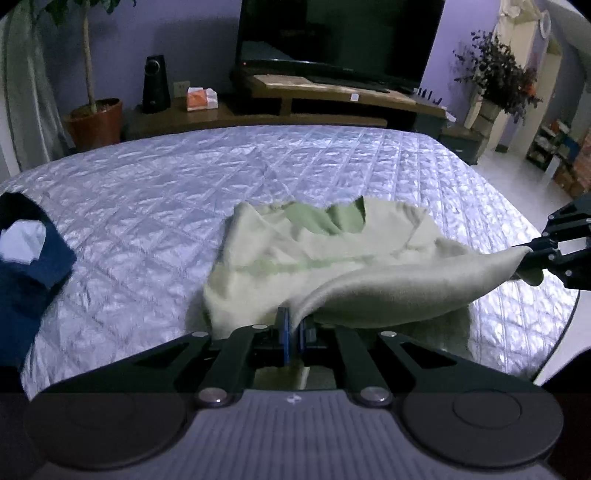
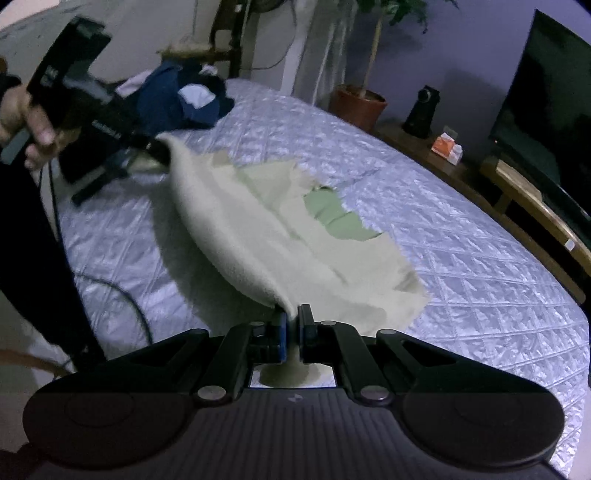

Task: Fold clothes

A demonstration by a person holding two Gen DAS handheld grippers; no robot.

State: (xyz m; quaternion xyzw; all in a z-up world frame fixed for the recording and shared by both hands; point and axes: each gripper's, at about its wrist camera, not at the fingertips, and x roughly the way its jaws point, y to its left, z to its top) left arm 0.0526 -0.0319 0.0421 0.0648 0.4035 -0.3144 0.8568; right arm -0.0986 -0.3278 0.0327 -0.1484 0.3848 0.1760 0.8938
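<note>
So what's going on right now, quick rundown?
Left gripper and right gripper both clamped on pale garment, edge lifted off bed. Blue clothes pile well aside.

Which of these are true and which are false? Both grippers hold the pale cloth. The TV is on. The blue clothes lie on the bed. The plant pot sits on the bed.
1. Both grippers, left gripper and right gripper, hold the pale cloth: true.
2. The TV is on: false, its screen is dark.
3. The blue clothes lie on the bed: true.
4. The plant pot sits on the bed: false, it stands beyond it.
</note>
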